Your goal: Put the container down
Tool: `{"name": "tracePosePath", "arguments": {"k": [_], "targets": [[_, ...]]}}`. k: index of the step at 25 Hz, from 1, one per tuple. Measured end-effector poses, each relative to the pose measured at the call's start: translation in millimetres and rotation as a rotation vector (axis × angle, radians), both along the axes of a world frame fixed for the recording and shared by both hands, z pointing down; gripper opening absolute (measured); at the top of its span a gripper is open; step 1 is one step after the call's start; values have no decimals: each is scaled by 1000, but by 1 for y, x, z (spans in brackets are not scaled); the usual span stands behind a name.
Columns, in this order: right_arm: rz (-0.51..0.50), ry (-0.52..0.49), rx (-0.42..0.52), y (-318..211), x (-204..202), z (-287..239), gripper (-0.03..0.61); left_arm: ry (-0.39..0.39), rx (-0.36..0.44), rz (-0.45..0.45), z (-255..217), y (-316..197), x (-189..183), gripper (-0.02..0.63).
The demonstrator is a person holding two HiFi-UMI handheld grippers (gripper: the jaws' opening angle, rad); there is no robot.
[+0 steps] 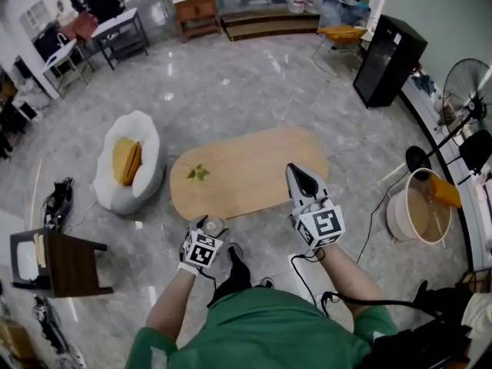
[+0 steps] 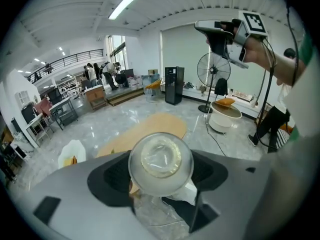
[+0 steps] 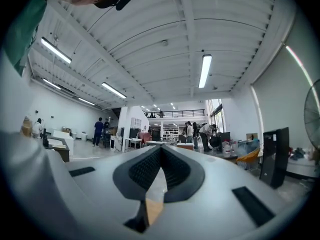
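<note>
A clear round container (image 2: 160, 163) with crumpled plastic inside sits between the jaws of my left gripper (image 1: 209, 229), which is shut on it. In the head view it hangs just off the near edge of the oval wooden table (image 1: 254, 167), above the floor. My right gripper (image 1: 297, 175) is raised over the table's near right part, pointing away from me. Its jaws are closed together with nothing between them, and the dark pads (image 3: 145, 169) meet in the right gripper view. The left gripper view shows the right gripper (image 2: 220, 31) up high at the right.
A small green leaf (image 1: 198, 173) lies on the table's left part. A white beanbag with a yellow cushion (image 1: 129, 160) stands left of the table, a dark wooden stool (image 1: 65, 264) at near left. A round white tub (image 1: 419, 206), fan (image 1: 469, 83) and cables are at right.
</note>
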State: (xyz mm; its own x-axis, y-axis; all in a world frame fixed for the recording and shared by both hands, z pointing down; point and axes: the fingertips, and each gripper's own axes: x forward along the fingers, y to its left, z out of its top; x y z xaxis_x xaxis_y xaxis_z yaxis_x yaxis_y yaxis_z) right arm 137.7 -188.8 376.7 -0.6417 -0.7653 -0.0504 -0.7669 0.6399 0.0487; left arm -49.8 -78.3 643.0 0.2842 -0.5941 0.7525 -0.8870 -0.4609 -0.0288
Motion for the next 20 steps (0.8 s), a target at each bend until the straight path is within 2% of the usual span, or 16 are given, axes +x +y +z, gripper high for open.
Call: {"name": "tracePosePath", "arguments": {"k": [14, 20], "targets": [[11, 37, -126, -103, -116, 30, 14, 32, -8, 111, 44, -141, -68, 342], [19, 48, -181, -123, -133, 50, 14, 1, -30, 146, 77, -167, -77, 342]]}}
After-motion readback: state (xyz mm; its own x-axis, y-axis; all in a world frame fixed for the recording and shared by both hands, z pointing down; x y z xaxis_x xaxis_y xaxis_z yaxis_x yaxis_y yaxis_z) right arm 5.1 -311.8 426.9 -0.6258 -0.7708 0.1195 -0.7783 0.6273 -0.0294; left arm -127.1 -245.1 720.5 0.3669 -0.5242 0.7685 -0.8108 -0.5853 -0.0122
